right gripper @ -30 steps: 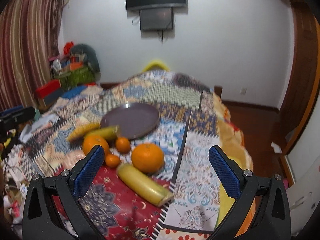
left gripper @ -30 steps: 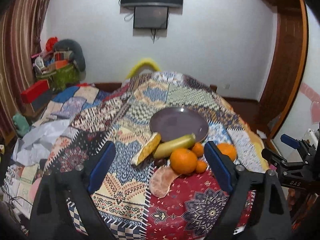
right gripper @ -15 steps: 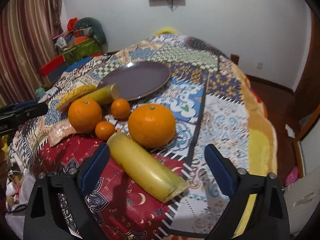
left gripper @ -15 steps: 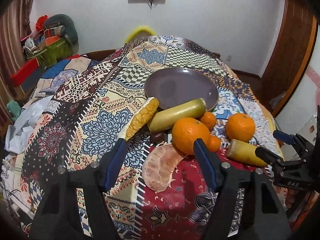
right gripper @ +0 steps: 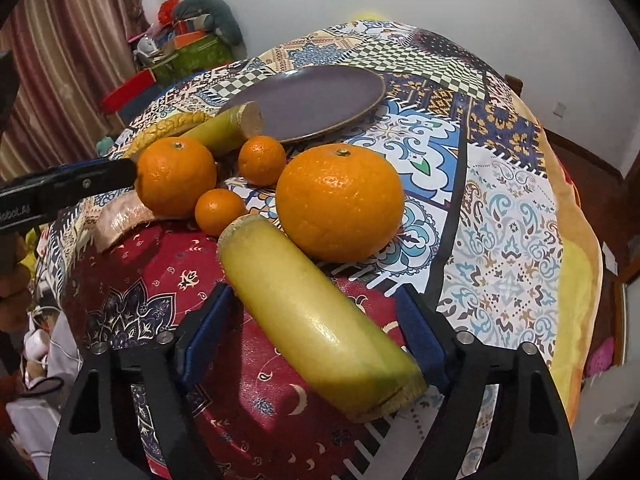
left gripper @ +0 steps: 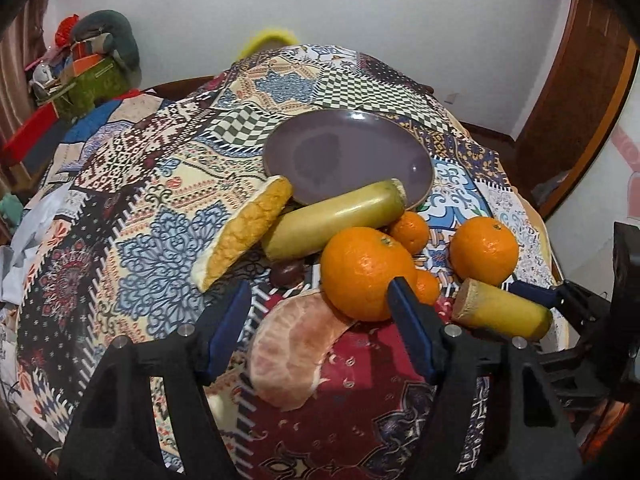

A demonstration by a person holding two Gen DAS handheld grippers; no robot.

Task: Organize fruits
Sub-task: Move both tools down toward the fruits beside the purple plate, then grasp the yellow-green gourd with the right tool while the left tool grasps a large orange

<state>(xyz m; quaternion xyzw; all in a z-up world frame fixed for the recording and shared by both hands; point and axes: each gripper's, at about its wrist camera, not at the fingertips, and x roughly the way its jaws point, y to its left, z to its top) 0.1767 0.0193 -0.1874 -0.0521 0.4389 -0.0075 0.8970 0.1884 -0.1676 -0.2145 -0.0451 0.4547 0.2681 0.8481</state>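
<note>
A: What does my left camera show?

B: My left gripper hangs over a patchwork cloth, jaws spread around a peeled pink citrus segment without touching it; the jaws have just reopened slightly after narrowing. The segment curves from near-left up toward a big orange. Behind it, a yellow-green cane piece lies crosswise, its cut end pointing right at the rim of an empty purple plate. A yellow rind slice leans diagonally beside it.

A: And the right camera?

B: My right gripper has just been closing; its jaws straddle a second cane piece, which lies diagonally, one cut end far-left, the other near-right. The right pad looks to touch it, the left stands clear. Just behind sits a large orange, with two small ones further left.
</note>
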